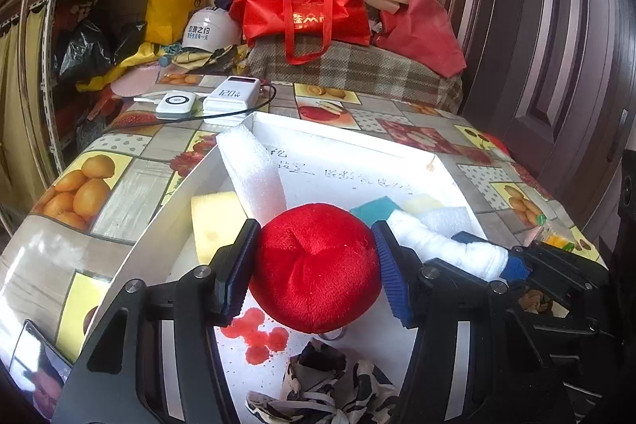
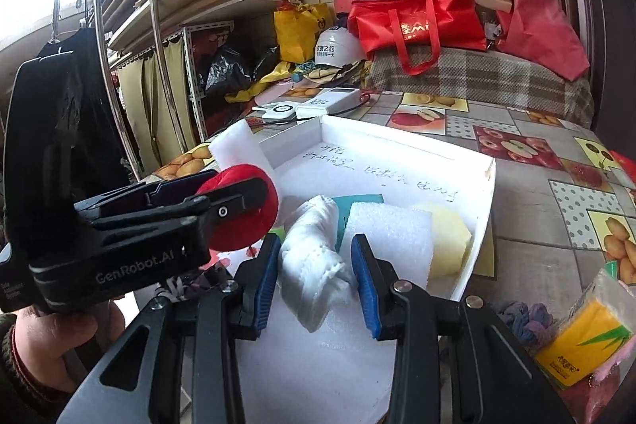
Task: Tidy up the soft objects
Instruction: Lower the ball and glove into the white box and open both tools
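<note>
left wrist: foam block point(image 1: 254, 169) inside white tray point(image 1: 357, 134)

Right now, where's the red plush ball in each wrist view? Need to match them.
Left wrist: red plush ball sits at lower centre, clamped between the left gripper pads, over the white tray.
Right wrist: red plush ball is at mid-left, partly hidden behind the left gripper, beside the white cloth roll in the right gripper.
Shared landmark: handwriting on the tray floor.
</note>
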Available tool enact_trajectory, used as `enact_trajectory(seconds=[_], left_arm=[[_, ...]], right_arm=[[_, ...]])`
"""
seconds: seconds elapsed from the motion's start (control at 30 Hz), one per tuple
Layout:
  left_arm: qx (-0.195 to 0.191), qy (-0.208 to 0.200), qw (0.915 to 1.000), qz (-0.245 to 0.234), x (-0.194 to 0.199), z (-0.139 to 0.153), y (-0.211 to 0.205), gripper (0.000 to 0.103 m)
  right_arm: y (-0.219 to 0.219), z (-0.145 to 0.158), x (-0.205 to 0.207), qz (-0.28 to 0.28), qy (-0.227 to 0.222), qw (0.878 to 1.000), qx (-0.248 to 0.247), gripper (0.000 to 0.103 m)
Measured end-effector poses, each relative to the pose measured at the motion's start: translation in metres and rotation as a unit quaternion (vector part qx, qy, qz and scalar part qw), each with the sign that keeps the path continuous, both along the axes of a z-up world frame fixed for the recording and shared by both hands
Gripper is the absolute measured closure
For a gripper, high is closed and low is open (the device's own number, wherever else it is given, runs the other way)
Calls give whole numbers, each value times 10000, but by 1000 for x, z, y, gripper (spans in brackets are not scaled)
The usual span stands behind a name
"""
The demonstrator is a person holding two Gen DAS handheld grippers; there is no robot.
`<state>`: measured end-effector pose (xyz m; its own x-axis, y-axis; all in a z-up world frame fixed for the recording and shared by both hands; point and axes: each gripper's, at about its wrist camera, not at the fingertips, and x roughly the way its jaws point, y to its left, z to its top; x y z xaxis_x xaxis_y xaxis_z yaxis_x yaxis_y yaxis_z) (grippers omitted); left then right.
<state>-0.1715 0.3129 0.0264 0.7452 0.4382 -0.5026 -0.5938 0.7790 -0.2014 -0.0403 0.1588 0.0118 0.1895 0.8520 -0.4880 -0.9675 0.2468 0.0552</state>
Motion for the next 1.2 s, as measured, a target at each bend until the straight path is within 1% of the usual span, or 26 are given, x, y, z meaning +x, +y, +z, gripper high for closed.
enact_trajectory(seconds=[0.1, 0.17, 0.23, 0.27, 0.3, 0.33, 0.37, 0.4, 0.43, 0.47, 0.6, 0.73, 0.77, 0.8, 0.83, 1.2], left_arm=[[-180, -39, 9998, 9, -2, -3, 6, 46], [-187, -59, 9998, 36, -3, -3, 6, 45], [-99, -74, 9999, 95, -5, -1, 3, 43], [-19, -113, 9998, 150, -7, 0, 1, 39], [80, -173, 9996, 229, -10, 3, -2, 39], [174, -234, 9990, 324, -14, 4, -4, 35], [262, -303, 9983, 426, -17, 6, -7, 26], [349, -396, 9973, 519, -22, 8, -9, 19], [409, -478, 9964, 576, -26, 9, -10, 5], [470, -561, 9953, 628, -30, 10, -12, 0], [498, -661, 9942, 679, -35, 10, -9, 0], [482, -680, 9942, 675, -35, 11, -7, 0], [480, -698, 9942, 667, -35, 11, -7, 0], [477, -711, 9942, 658, -34, 11, -6, 0], [476, -718, 9942, 649, -35, 11, -6, 0], [520, -798, 9936, 614, -36, 11, -11, 0]], right_arm=[[4, 0, 0, -27, -41, 10000, -44, 67], [1, 1, -2, -30, -91, 10000, -6, 66], [0, 2, -5, -44, -156, 9999, 25, 66], [-1, 3, -6, -43, -198, 9998, 45, 63], [-2, 3, -8, -49, -239, 9997, 75, 60], [-3, 4, -10, -60, -305, 9994, 131, 46], [-5, 6, -12, -75, -383, 9990, 194, 24], [-7, 7, -14, -92, -461, 9986, 256, 16], [-9, 8, -16, -103, -544, 9980, 317, 13], [-11, 9, -20, -120, -653, 9971, 382, 13], [-15, 12, -29, -175, -964, 9939, 513, 13], [-18, 14, -33, -123, -1102, 9918, 634, 12], [-18, 15, -34, -129, -1121, 9914, 656, 9], [-18, 15, -34, -142, -1131, 9913, 666, 3], [-19, 15, -34, -140, -1127, 9912, 682, 0], [-25, 15, -26, -216, -903, 9923, 814, 0]])
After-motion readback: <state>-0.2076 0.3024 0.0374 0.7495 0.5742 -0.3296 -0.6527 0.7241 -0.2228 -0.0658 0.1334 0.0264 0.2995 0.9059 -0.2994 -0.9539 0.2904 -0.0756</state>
